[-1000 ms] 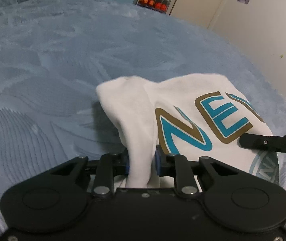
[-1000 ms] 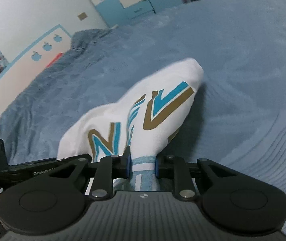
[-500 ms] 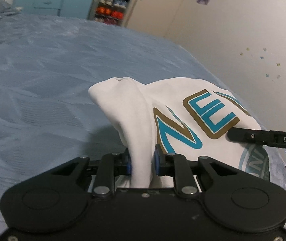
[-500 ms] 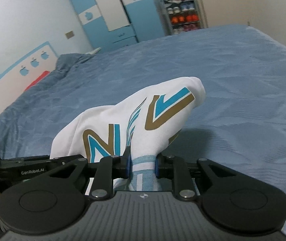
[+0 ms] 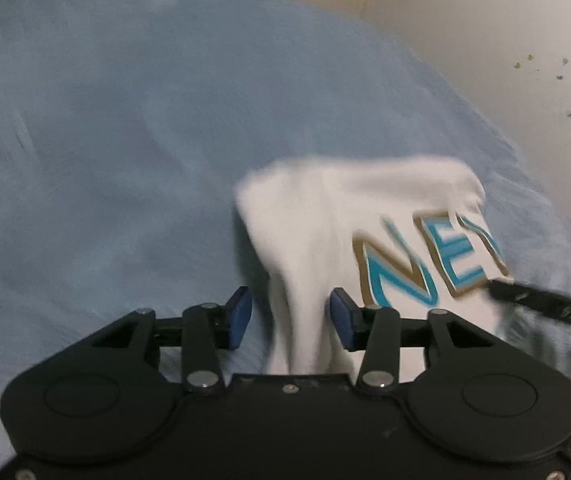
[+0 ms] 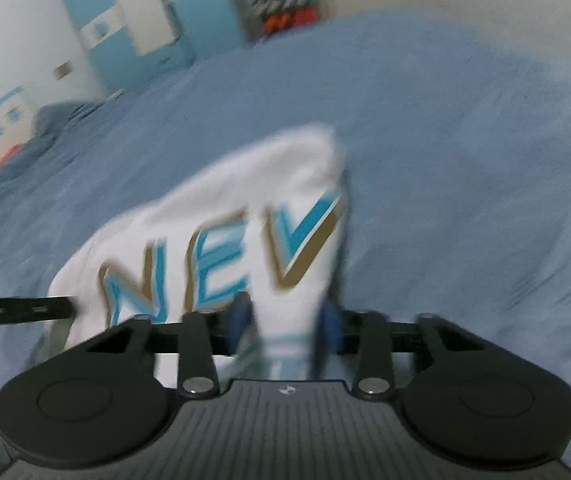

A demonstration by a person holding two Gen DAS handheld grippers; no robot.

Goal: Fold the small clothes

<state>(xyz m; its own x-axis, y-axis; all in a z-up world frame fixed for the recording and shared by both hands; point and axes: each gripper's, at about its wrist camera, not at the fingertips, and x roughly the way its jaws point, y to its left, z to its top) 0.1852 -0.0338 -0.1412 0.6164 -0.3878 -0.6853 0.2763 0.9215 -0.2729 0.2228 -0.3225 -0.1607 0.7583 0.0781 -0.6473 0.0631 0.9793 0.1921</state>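
A small white shirt (image 5: 325, 216) with teal and gold letters lies bunched on the blue bed (image 5: 105, 160). My left gripper (image 5: 291, 316) is open. A fold of the shirt's plain white side hangs between its blue pads (image 5: 239, 316), with a gap on the left. In the right wrist view the shirt (image 6: 221, 248) shows its letters. My right gripper (image 6: 285, 320) is slightly open, and the shirt's edge with a light blue band still fills the space between its pads. Both views are blurred by motion.
The blue bedspread (image 6: 465, 160) spreads wide on all sides of the shirt. A cream wall (image 5: 485, 40) runs along the bed's right side. A blue and white wardrobe (image 6: 125, 12), a shelf (image 6: 281, 0) and a rumpled blanket (image 6: 45, 128) lie beyond the far end.
Both grippers' pads have spread apart from the shirt folds they were pinching. The shirt has dropped lower onto the bed and both cameras have tilted down.
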